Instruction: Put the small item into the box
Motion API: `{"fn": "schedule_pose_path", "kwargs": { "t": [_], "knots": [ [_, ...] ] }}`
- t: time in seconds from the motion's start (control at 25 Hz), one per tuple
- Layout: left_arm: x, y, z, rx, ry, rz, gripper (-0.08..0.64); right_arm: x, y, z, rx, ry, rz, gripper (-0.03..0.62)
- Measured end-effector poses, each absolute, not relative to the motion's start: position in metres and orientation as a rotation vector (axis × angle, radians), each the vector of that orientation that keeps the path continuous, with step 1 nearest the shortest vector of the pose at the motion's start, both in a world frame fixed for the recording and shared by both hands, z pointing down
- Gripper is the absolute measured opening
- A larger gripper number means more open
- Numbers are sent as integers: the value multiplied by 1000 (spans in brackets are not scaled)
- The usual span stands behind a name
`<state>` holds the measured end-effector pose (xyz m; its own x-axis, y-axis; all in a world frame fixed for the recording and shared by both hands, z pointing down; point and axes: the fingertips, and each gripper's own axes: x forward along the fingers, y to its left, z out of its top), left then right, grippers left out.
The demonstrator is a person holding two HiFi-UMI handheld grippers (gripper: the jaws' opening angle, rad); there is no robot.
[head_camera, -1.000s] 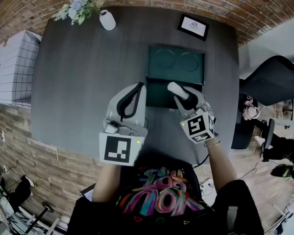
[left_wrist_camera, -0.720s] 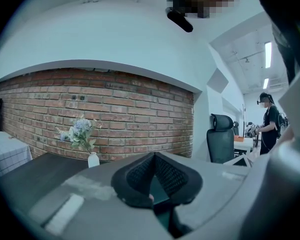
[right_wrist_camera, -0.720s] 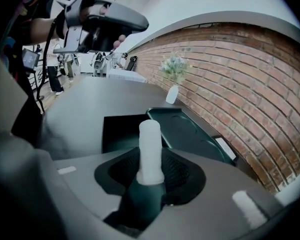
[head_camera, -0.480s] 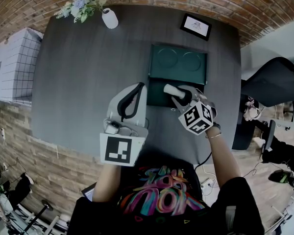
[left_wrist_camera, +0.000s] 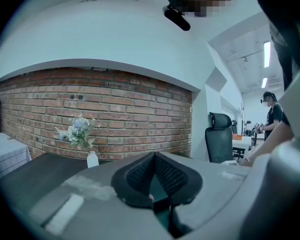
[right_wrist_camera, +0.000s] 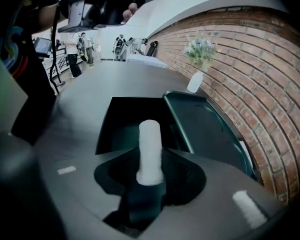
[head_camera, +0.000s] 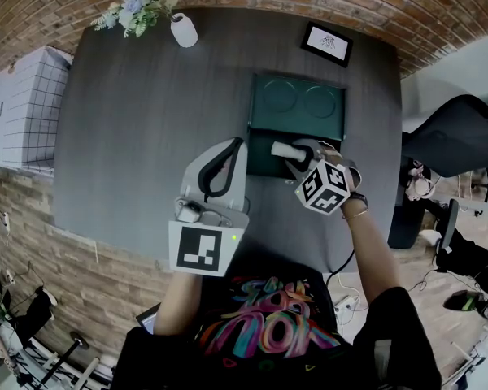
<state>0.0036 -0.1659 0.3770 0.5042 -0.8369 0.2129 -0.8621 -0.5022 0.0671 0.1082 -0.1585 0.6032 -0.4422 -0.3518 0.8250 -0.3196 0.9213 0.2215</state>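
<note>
A dark green box (head_camera: 263, 162) lies open on the grey table (head_camera: 146, 120), its lid (head_camera: 298, 104) folded back behind the tray. My right gripper (head_camera: 296, 154) is shut on a small white cylinder (head_camera: 284, 149) and tilts down over the tray's right part. In the right gripper view the white cylinder (right_wrist_camera: 150, 149) sticks out between the jaws of the right gripper (right_wrist_camera: 150, 178), above the box's dark inside (right_wrist_camera: 124, 120). My left gripper (head_camera: 233, 146) hovers left of the box; its jaws meet at the tip of the left gripper (left_wrist_camera: 153, 158), with nothing between them.
A white vase (head_camera: 184, 31) with flowers stands at the table's far edge, a framed card (head_camera: 326, 44) at the far right corner. A white gridded block (head_camera: 20, 108) is left of the table, a black office chair (head_camera: 451, 136) right of it.
My right gripper has sunk toward the box with the white cylinder, tipping down and rolling so the marker cube faces differently. The left gripper has stayed put.
</note>
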Motion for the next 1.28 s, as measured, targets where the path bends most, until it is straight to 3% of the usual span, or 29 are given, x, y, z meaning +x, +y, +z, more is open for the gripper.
{"fn": "schedule_pose_path", "kwargs": {
  "t": [1.28],
  "knots": [
    [1,-165,372,2581,-1491,206,2,110,-160,613,462,-2042,134,189]
  ]
}}
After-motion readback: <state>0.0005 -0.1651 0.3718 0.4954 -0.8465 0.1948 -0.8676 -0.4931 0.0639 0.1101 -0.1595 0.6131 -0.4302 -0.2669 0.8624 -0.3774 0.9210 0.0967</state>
